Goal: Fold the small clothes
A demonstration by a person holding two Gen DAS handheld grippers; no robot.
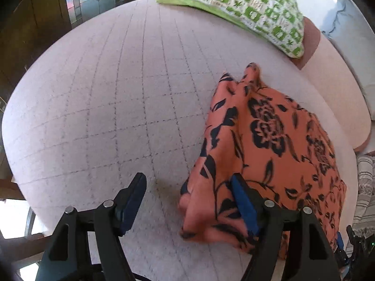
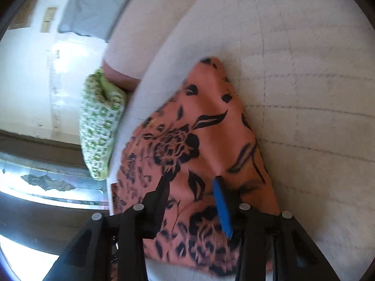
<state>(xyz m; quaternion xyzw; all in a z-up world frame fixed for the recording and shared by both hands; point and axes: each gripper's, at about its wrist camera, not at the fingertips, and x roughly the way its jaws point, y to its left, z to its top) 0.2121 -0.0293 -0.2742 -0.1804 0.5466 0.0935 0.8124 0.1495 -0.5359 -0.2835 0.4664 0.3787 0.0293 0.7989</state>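
An orange garment with a black flower print point(image 1: 269, 140) lies bunched on the pale quilted bed cover point(image 1: 105, 93). My left gripper point(image 1: 187, 187) points steeply down at the garment's left edge and is open wide. One of its fingers hangs over bare cover and the other over the cloth, and neither pad presses on it. In the right wrist view the same garment point(image 2: 187, 128) spreads under my right gripper point(image 2: 191, 187). Its jaws stand apart just above the cloth, and no fold is pinched between the pads.
A folded green-and-white patterned cloth point(image 1: 246, 7) rests at the far edge, also visible as the green cloth point(image 2: 100, 126). A pink bolster point(image 1: 339, 98) runs along the right side. The cover's rounded edge point(image 1: 14, 128) drops off at the left toward a dark wooden door.
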